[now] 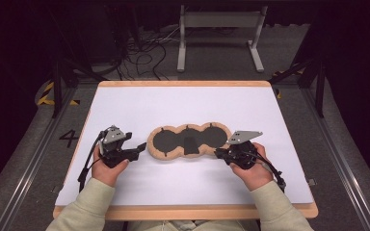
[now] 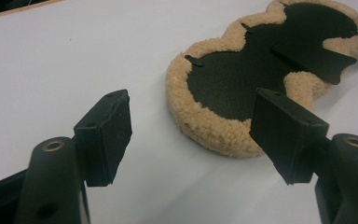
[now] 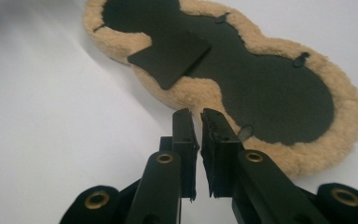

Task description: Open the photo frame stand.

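Observation:
A three-lobed black pad (image 1: 166, 139) with a tan fleece rim lies flat in the middle of the white table (image 1: 188, 101). A loose black flap (image 3: 172, 56) rests on its middle lobe. My left gripper (image 1: 137, 150) sits just left of the pad's left lobe, its jaws wide apart with nothing between them; in the left gripper view (image 2: 191, 135) the fleece rim (image 2: 205, 126) lies just ahead. My right gripper (image 1: 218, 152) hovers at the right lobe's near edge. Its jaws (image 3: 196, 116) stand barely apart, a thin slit between them, with nothing in it.
The table's wooden front edge (image 1: 188, 211) runs close behind both hands. Bare white surface spreads beyond the pad and to both sides. A metal stand (image 1: 219, 38) and cables (image 1: 144, 50) lie on the floor past the far edge.

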{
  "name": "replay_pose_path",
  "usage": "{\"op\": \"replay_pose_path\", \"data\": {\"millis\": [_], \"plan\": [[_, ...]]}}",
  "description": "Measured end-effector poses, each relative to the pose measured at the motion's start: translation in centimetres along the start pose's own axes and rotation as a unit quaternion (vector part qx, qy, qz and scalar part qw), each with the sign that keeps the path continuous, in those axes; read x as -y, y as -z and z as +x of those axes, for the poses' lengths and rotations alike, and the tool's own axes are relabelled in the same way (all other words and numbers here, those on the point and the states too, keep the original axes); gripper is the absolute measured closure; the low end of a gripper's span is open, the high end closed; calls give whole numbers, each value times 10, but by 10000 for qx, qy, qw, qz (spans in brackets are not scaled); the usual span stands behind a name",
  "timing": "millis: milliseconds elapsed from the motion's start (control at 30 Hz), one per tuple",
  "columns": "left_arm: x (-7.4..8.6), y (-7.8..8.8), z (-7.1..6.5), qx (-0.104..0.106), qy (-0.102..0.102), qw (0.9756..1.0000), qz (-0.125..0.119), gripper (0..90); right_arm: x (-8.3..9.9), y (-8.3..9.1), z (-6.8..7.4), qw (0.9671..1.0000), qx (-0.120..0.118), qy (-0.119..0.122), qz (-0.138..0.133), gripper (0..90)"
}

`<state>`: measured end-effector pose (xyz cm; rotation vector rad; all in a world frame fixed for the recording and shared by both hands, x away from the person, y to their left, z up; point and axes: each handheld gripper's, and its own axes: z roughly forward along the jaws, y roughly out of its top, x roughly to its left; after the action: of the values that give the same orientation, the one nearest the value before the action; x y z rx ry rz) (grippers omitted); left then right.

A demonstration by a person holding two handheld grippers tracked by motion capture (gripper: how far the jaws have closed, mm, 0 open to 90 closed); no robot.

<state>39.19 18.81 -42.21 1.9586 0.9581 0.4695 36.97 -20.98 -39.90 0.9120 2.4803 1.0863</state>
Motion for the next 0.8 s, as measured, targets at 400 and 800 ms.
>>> {"op": "replay_pose_path", "data": {"millis": [400,800], "plan": [[1,0,2,-23,4,10000,24,295,-13,-14,10,9991,-360,167,178,900],[1,-1,2,3,51,10000,18,295,-19,-46,14,9973,-509,131,509,900]]}}
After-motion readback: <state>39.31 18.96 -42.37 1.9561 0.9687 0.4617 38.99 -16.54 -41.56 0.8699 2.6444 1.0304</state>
